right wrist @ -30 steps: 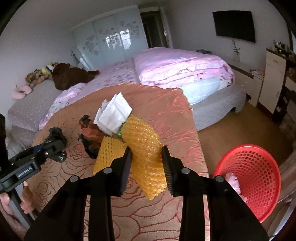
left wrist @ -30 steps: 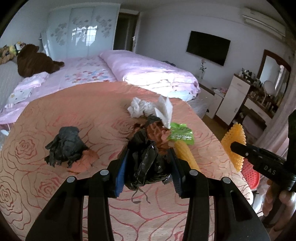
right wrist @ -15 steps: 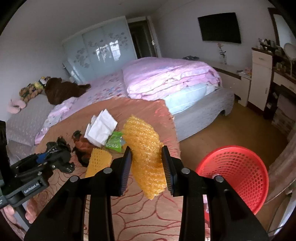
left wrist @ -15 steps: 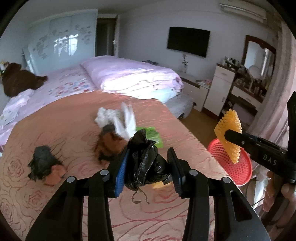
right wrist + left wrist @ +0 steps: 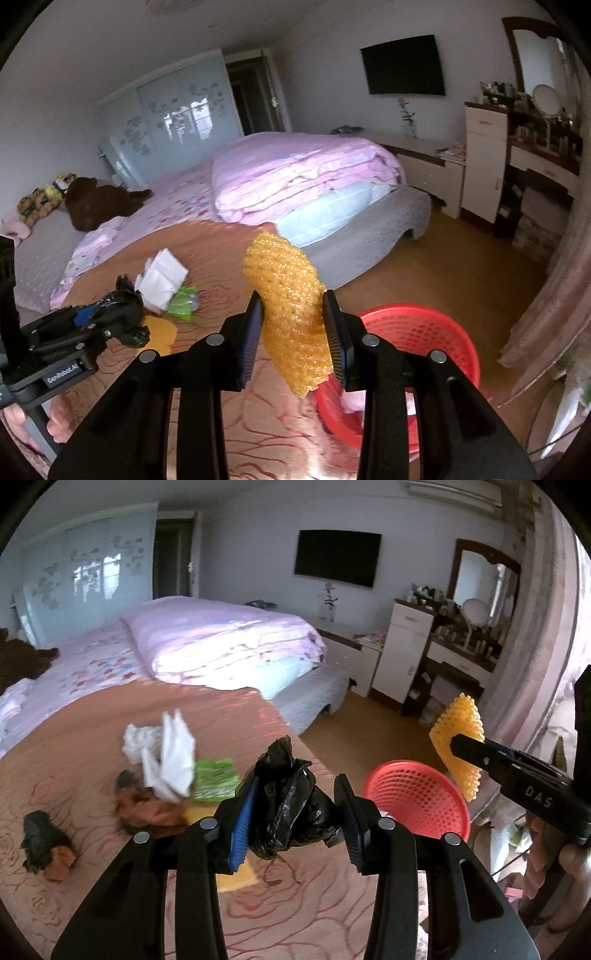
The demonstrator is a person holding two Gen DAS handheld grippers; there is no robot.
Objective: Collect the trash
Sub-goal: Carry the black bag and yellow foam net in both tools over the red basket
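Left wrist view: left tool (image 5: pixel 295 812) clamped on a crumpled black plastic bag (image 5: pixel 290 801), held above the near right part of the bed's brown rose-pattern blanket (image 5: pixel 92 731). Red mesh basket (image 5: pixel 417 801) on the floor just past the blanket's right edge. Right tool (image 5: pixel 458 746) at far right, pinching a yellow foam net (image 5: pixel 460 734) above the basket's far rim. Still on the blanket, left of the bag: white tissue wad (image 5: pixel 166 753), green wrapper (image 5: pixel 214 779), brown scrap (image 5: pixel 147 808), another black-and-orange scrap (image 5: pixel 44 842) near the left edge. Right wrist view: right tool (image 5: pixel 295 332) clamped on the yellow foam net (image 5: pixel 291 306), lifted over the blanket's right edge, red basket (image 5: pixel 424 332) just behind and below it. Left tool (image 5: pixel 107 321) at left with the black bag (image 5: pixel 125 299), tissue (image 5: pixel 162 280) and green wrapper (image 5: pixel 183 299) beside it on the blanket.
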